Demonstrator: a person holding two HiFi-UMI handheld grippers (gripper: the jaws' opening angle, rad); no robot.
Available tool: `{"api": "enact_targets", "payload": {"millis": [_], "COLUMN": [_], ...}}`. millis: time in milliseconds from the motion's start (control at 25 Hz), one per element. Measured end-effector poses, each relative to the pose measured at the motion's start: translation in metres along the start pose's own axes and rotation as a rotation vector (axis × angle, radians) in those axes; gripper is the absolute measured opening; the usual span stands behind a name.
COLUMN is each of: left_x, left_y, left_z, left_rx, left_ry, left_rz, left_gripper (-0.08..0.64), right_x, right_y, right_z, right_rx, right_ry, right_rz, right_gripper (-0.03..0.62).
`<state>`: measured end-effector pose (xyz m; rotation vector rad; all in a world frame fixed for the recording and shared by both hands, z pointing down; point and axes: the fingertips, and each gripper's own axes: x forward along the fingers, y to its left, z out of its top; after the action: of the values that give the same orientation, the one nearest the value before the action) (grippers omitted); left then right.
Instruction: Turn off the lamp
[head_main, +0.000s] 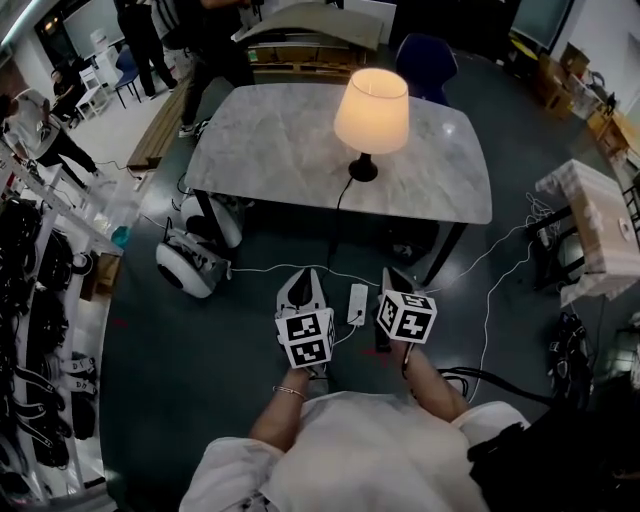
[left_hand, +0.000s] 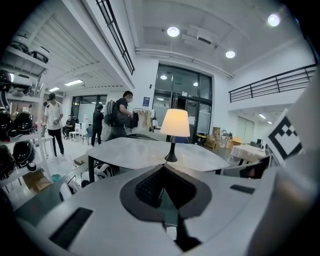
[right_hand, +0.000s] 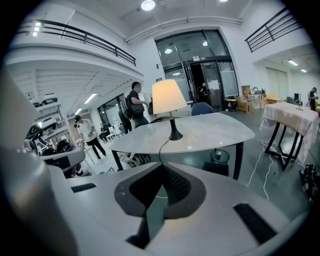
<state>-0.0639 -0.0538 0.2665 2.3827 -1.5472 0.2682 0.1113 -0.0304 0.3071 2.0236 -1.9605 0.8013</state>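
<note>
Hovering with left gripper (head_main: 303, 285) pressed together on nothing, well short of table (head_main: 290, 150). Found cord (head_main: 345, 190) dropping off its near edge, lamp (head_main: 370, 118) lit and upright mid-table. Carried right gripper (head_main: 392, 285) likewise clamped empty. Risked snagging cord or knocking lamp over on a hasty reach; could not locate switch, so expected fumbling.

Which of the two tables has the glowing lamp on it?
The large grey marble table, holding the lamp; the cloth-covered table at right shows none.
</note>
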Motion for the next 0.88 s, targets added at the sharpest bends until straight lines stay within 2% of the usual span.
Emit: {"api": "enact_targets", "payload": {"millis": [240,440,600,880], "left_x": [0.048,0.080,0.107,0.142], "left_y": [0.035,0.059,0.072,0.071], "left_z": [0.022,0.023,0.006,-0.044], "left_rx": [0.016,0.034,0.047,0.045], "left_ry": [-0.005,0.023,0.074,0.193], "left_rz": [-0.049,-0.094,-0.110,-0.104], "left_gripper": [-0.002,-0.002,-0.002,-0.002], "right_x": [0.045,0.073,0.094,0.130], "right_y": [0.020,0.029,0.026,0.001], "right_z": [0.028,0.035,0.031,-0.013], "right_rx": [0.018,0.065,0.088,0.133], "right_ry": [-0.027,-0.041,-0.030,0.084], "right_rz": [-0.039,-0.078,-0.088,-0.095], "right_gripper": [0.000,0.000,-0.002,0.000]}}
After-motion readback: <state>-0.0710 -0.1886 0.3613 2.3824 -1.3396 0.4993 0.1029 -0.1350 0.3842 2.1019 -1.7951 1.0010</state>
